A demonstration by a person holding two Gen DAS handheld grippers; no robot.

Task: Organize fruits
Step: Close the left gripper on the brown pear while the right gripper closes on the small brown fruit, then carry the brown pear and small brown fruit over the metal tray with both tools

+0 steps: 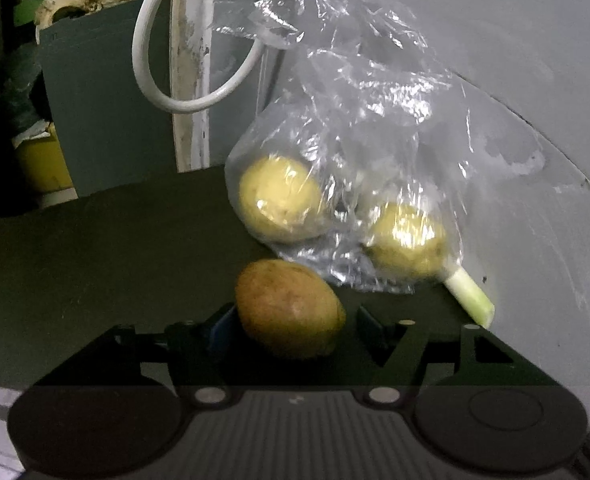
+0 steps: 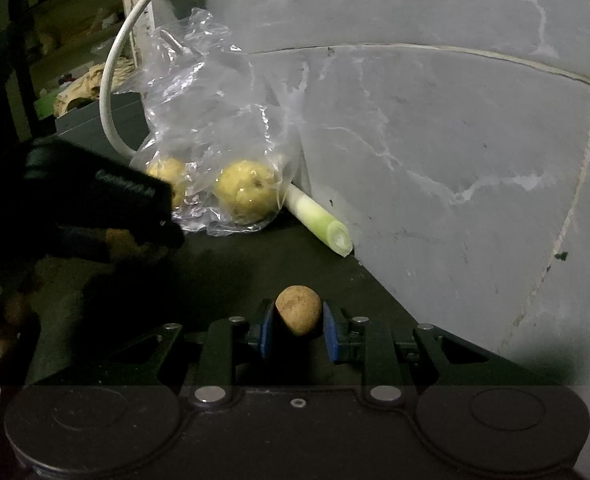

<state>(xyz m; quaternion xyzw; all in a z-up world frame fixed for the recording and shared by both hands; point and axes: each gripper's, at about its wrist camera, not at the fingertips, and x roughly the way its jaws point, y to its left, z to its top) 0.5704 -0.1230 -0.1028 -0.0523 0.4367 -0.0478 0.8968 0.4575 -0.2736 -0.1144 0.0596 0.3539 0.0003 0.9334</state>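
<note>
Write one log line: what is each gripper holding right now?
left gripper: shut on brown fruit | right gripper: shut on small brown fruit | plastic bag: two yellow fruits

A dim scene: a dark table (image 1: pixel 95 248) fills the lower left, a grey marbled wall (image 2: pixel 435 128) the right, with a white cable (image 1: pixel 151 80) looping at upper left beside a grey box (image 1: pixel 107 112) and a yellow bin (image 1: pixel 45 160).
</note>
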